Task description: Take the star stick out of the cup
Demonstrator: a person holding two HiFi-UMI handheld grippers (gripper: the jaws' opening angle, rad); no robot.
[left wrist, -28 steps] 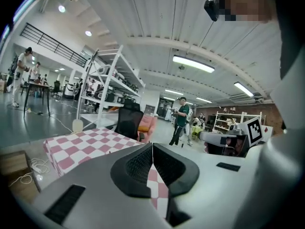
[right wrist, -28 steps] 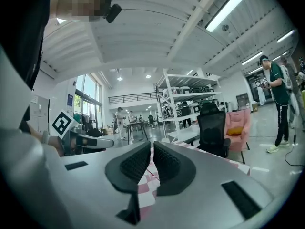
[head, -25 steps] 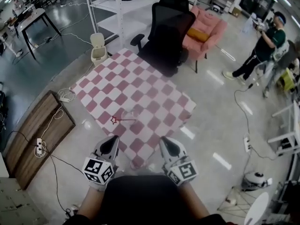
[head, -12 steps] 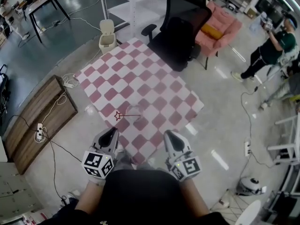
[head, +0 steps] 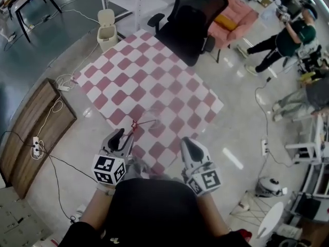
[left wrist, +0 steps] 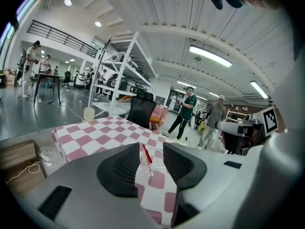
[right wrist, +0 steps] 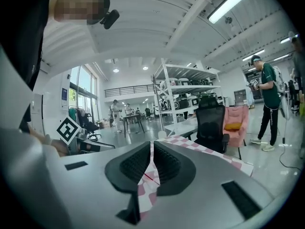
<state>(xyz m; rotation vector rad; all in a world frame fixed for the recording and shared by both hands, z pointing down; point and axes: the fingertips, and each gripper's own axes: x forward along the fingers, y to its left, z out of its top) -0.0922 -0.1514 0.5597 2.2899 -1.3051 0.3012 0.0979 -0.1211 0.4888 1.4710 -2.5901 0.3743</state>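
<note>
A clear cup [head: 154, 119] stands near the front corner of the red-and-white checkered table [head: 154, 81]. The star stick [head: 135, 124] leans out of it toward the left, its red star at the tip. My left gripper [head: 125, 136] hovers just short of the star with its jaws opening and nothing between them. In the left gripper view the red stick [left wrist: 146, 154] and the cup [left wrist: 156, 168] show through the gap of the left gripper [left wrist: 151, 152], some way ahead. My right gripper [head: 187, 143] is shut over the table's front edge; the right gripper [right wrist: 152, 149] holds nothing.
A black office chair [head: 191, 22] stands behind the table, with a pink armchair [head: 234, 19] beyond it. A white bin [head: 106, 36] sits at the far left corner. A wooden board [head: 32, 133] with cables lies on the floor at left. People [head: 281, 40] stand at right.
The left gripper's jaws have opened from shut. Both grippers have come closer to the table's front corner, and the star now lies just ahead of the left gripper.
</note>
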